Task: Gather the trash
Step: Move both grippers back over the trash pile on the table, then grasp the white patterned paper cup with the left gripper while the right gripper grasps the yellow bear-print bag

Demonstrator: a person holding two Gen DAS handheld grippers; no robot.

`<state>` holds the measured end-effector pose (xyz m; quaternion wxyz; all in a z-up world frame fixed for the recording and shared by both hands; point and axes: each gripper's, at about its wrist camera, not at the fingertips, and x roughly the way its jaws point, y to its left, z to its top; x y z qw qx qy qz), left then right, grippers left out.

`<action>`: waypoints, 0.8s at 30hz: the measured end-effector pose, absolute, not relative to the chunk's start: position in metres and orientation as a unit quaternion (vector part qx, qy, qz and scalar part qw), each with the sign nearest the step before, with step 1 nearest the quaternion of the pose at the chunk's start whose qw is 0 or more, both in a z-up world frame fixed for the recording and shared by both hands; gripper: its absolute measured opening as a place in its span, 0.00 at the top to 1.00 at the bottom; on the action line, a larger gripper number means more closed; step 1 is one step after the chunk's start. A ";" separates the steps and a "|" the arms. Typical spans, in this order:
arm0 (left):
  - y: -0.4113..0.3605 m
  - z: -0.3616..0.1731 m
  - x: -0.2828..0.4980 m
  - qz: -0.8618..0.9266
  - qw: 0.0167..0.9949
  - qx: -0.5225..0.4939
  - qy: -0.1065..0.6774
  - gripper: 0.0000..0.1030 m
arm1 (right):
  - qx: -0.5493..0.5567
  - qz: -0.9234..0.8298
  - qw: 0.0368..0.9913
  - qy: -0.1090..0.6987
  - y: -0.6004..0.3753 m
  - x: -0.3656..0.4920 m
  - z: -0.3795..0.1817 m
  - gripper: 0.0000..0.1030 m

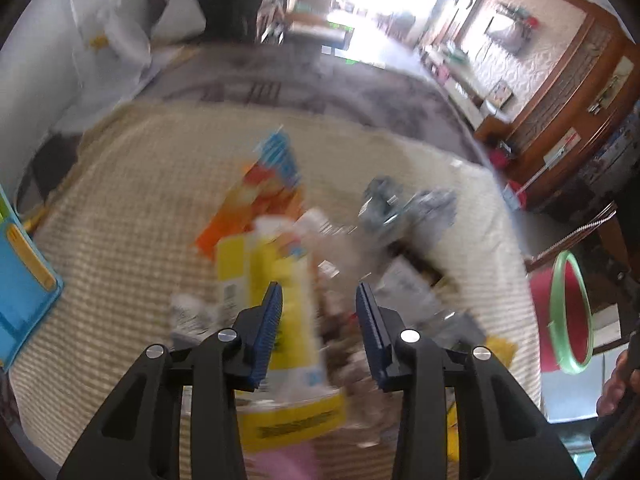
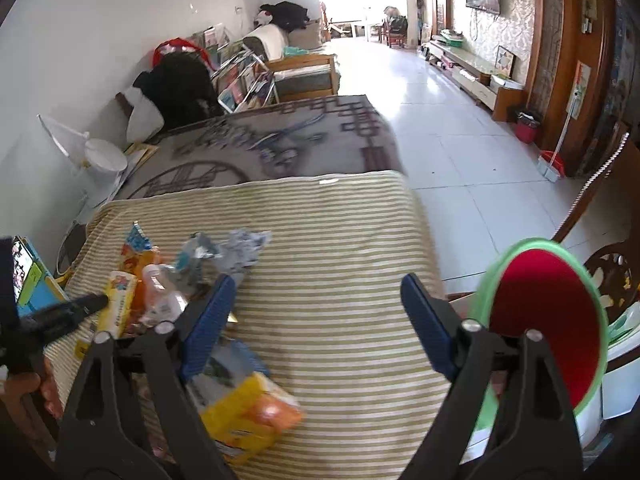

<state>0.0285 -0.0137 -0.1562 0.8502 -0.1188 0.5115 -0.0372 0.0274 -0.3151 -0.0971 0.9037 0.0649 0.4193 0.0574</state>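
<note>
Left hand-held gripper, black arms with blue ribbed pads, points down over a tabletop covered in a beige-and-green striped cloth; jaws are partly open with a gap between the pads, and the view is blurred. A yellow-and-white printed paper carton lies under and between the pads, its left side against the left pad, but the blur hides whether it is actually gripped. Ahead of this gripper sits the trash pile: an orange-and-blue snack wrapper, a clear plastic bottle, and a crumpled grey-silver foil wrapper ahead to its right. Right hand-held gripper has jaws spread wide, nothing between them, only bare striped cloth below. A yellow-orange crinkled plastic packet lies just below its left finger. The round bin with a green rim and red inside stands off the tabletop edge, just right of the right finger. The left gripper's tip shows at the far left of the right wrist view, over the pile.
</note>
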 end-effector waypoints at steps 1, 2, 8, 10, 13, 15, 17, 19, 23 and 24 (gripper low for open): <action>-0.010 -0.160 0.031 -0.042 0.845 -0.121 0.519 0.67 | 0.064 0.060 0.902 0.424 -0.305 0.028 -0.099 0.16; -0.002 -0.162 0.032 -0.048 0.843 -0.123 0.521 0.68 | 0.063 0.061 0.900 0.426 -0.299 0.028 -0.100 0.16; 0.044 -0.162 0.033 -0.052 0.849 -0.112 0.514 0.68 | 0.060 0.075 0.892 0.442 -0.243 0.030 -0.102 0.17; 0.064 -0.167 0.029 -0.040 0.848 -0.126 0.513 0.68 | 0.064 0.120 0.883 0.448 -0.209 0.038 -0.103 0.19; 0.091 -0.178 0.023 -0.023 0.842 -0.159 0.514 0.71 | 0.075 0.186 0.855 0.479 -0.163 0.050 -0.118 0.20; 0.102 -0.184 0.017 -0.014 0.840 -0.167 0.516 0.71 | 0.094 0.226 0.822 0.515 -0.132 0.059 -0.138 0.20; 0.112 -0.188 0.012 -0.009 0.838 -0.172 0.518 0.71 | 0.097 0.239 0.802 0.538 -0.114 0.063 -0.152 0.20; 0.121 -0.189 0.008 -0.004 0.838 -0.177 0.516 0.71 | 0.090 0.235 0.786 0.565 -0.096 0.068 -0.169 0.20; 0.135 -0.192 0.004 -0.001 0.835 -0.194 0.514 0.71 | 0.071 0.227 0.776 0.584 -0.078 0.074 -0.185 0.20; 0.136 -0.193 0.004 -0.003 0.834 -0.197 0.515 0.71 | 0.063 0.226 0.774 0.589 -0.073 0.075 -0.190 0.20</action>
